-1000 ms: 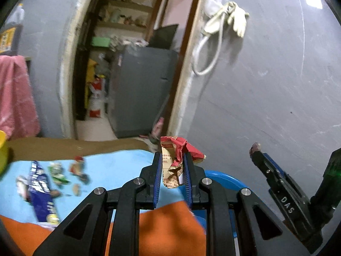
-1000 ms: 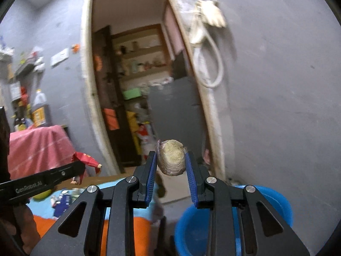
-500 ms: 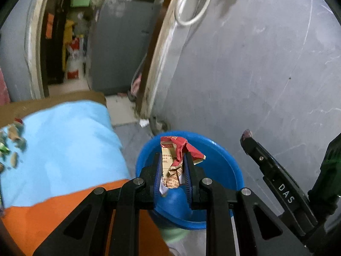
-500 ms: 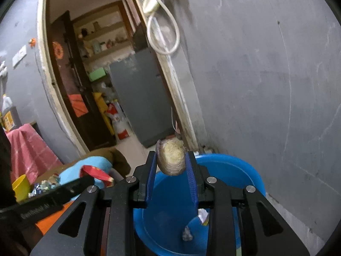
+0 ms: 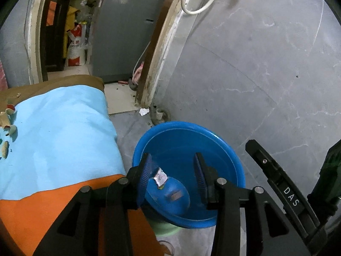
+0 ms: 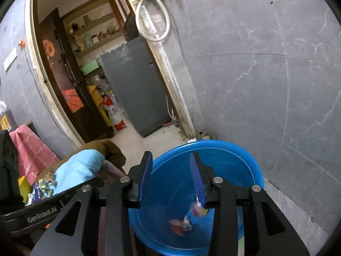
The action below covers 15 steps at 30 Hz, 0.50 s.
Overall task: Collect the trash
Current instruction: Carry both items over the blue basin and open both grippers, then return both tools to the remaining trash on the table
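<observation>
A blue basin (image 5: 223,143) stands on the floor beside the bed. My left gripper (image 5: 173,172) hangs over it, its jaws opening with nothing between them. A small crumpled scrap (image 5: 161,177) lies inside the basin. In the right wrist view my right gripper (image 6: 171,177) is also over the basin (image 6: 245,155), its jaws opening and empty. Red and silver wrappers (image 6: 181,224) lie on the basin's bottom, and a blurred piece (image 6: 197,209) is falling beside the right finger. More litter (image 5: 6,123) stays on the light blue cloth.
A bed with a light blue cloth (image 5: 59,128) and an orange cloth (image 5: 42,213) is left of the basin. The grey wall (image 5: 255,64) rises right behind it. A doorway with a grey cabinet (image 6: 132,85) opens ahead. A white hose (image 6: 153,10) hangs on the wall.
Both grippers swung from the bed down over the blue basin, then opened. The red wrapper left the left jaws and the beige clump left the right jaws.
</observation>
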Tool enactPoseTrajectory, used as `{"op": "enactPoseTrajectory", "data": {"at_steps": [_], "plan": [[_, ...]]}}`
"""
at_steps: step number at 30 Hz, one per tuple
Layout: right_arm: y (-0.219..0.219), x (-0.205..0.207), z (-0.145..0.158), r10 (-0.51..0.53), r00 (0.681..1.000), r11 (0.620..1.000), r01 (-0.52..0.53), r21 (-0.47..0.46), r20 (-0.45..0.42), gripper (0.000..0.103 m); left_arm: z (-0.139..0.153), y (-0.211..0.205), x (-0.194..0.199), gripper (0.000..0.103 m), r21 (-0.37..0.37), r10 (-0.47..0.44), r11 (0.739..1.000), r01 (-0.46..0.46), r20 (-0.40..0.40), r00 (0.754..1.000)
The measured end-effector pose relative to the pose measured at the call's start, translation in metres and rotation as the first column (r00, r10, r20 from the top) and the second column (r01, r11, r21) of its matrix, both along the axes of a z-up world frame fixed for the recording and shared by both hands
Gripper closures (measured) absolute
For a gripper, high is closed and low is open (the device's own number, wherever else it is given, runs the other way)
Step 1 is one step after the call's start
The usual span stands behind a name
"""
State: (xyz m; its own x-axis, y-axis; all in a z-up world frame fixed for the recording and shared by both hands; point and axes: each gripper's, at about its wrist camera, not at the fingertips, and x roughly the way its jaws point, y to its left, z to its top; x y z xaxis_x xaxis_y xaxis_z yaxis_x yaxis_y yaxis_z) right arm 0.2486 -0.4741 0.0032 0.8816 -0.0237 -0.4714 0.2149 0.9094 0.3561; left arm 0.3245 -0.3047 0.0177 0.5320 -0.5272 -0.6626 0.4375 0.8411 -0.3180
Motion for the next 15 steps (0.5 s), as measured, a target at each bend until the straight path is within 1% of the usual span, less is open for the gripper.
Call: {"op": "enactPoseTrajectory", "data": {"at_steps": [4,5,7,10,11,12,15], "plan": [[-0.001,0.000,0.002,-0.007,1.000,1.000,0.007,-0.003,0.014,0.066,0.009,0.010,-0.006,0.065,-0.004,0.019,1.000,-0.019,0.041,0.999],[0.000,-0.001,0.003,-0.009,1.000,1.000,0.010,-0.008,0.021,0.064,0.011,0.011,-0.007,0.063,-0.006,0.024,1.000,-0.024,0.049,0.998],[0.002,-0.002,0.007,-0.015,0.999,1.000,0.015,-0.026,0.036,0.060,0.017,0.018,-0.010,0.060,-0.012,0.039,0.999,-0.038,0.075,0.996],[0.008,-0.004,0.012,-0.015,0.998,0.998,0.019,-0.061,0.064,0.058,0.026,0.028,-0.012,0.057,-0.012,0.065,0.998,-0.064,0.117,0.991],[0.011,-0.005,0.014,-0.012,0.997,0.997,0.018,-0.075,0.075,0.055,0.029,0.031,-0.014,0.055,-0.011,0.071,0.997,-0.070,0.128,0.989],[0.014,-0.006,0.016,-0.010,0.996,0.996,0.018,-0.088,0.087,0.053,0.032,0.036,-0.016,0.053,-0.011,0.080,0.997,-0.079,0.143,0.986],[0.023,-0.008,0.021,-0.010,0.993,0.993,0.025,-0.119,0.122,0.042,0.043,0.053,-0.023,0.045,-0.017,0.113,0.994,-0.112,0.182,0.977]]}}
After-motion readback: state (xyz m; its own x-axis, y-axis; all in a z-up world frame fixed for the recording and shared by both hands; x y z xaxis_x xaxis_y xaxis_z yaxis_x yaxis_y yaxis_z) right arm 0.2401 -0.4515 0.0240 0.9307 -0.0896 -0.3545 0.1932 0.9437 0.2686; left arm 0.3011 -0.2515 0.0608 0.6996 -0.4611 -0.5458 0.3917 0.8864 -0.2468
